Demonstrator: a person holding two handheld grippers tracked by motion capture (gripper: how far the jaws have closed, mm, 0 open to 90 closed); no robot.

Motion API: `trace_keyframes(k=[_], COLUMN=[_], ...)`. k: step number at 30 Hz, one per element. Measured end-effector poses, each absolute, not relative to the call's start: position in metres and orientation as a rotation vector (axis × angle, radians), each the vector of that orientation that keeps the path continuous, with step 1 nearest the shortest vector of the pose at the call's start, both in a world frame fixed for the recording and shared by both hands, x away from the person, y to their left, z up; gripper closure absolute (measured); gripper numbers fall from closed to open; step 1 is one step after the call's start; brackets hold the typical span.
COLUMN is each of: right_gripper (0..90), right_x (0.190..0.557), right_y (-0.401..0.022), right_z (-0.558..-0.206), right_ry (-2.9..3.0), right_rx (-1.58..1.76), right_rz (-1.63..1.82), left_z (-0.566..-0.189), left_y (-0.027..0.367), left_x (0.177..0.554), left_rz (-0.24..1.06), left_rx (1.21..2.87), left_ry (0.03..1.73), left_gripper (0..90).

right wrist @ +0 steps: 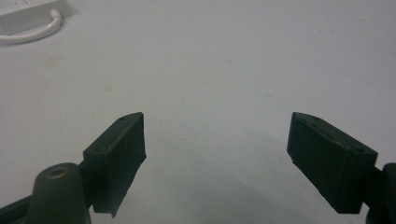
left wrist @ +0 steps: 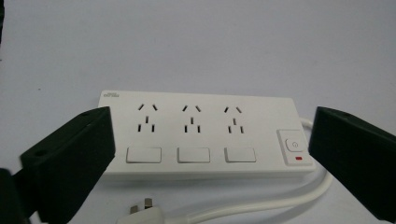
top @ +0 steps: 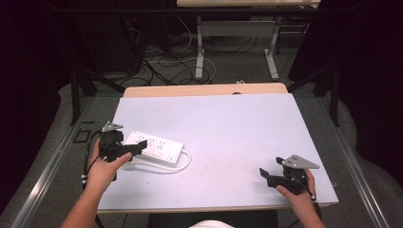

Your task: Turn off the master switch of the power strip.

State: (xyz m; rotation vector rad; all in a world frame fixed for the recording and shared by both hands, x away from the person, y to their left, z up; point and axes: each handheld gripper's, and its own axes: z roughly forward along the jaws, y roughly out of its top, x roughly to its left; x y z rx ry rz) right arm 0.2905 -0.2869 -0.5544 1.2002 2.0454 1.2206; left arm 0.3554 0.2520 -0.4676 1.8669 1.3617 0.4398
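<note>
A: Pale lavender bench (top: 247, 128), dark room behind, cables on the floor past the far edge. Item in hand?

B: One white power strip (top: 154, 147), lying flat on the left half of the bench. Long axis runs left to right in the high view, slightly skewed, far-left end to near-right end. In the left gripper view it lies broadside across the frame.

A: Counts on the strip?

B: Three socket groups, three blank rocker tabs beneath them, one power button (left wrist: 293, 145) with a red mark at the right end. One white cord (left wrist: 261, 207) loops from that end back along the near side to one plug (left wrist: 142, 210), prongs visible, lying loose on the bench.

A: Which gripper is nearer?

B: Left gripper (top: 135, 148), by far. Its jaws are spread wide, released, nothing between the pads; the strip sits just ahead of them, and the spread brackets nearly the whole length, so they face the long side, not an end. Plug lies nearest, low between the jaws.

A: Right side?

B: Right gripper (top: 266, 175) rests well apart at the near right corner, jaws likewise released and empty over bare bench.

A: Judgement?

B: Left takes it; plug or cord suits the span better than the strip lengthwise.
</note>
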Motion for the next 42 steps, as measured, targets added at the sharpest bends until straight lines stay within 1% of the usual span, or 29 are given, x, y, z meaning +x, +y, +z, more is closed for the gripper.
trace_keyframes(k=[8,10,12,15,25,42], right_gripper=[18.5,18.5,18.5,18.5,18.5,18.5], right_x=[0.291,0.290,0.290,0.290,0.290,0.290], right_y=[-0.287,-0.287,-0.287,-0.287,-0.287,-0.289], right_z=[-0.554,-0.554,-0.554,-0.554,-0.554,-0.554], right_ry=[2.049,2.046,2.045,2.045,2.045,2.042], right_rx=[1.196,1.205,1.204,1.203,1.201,1.200], right_rz=[1.220,1.222,1.218,1.219,1.219,1.222], left_z=[-0.469,-0.470,-0.469,-0.469,-0.469,-0.504], left_y=[0.259,0.261,0.265,0.268,0.283,0.294], left_x=[0.349,0.348,0.346,0.341,0.326,0.302], left_rz=[0.436,0.445,0.457,0.489,0.497,0.497], left_rx=[1.820,1.821,1.859,1.855,1.784,1.698], left_ry=[1.354,1.351,1.327,1.338,1.356,1.392], left_gripper=[0.4,0.4,0.3,0.4,0.4,0.4])
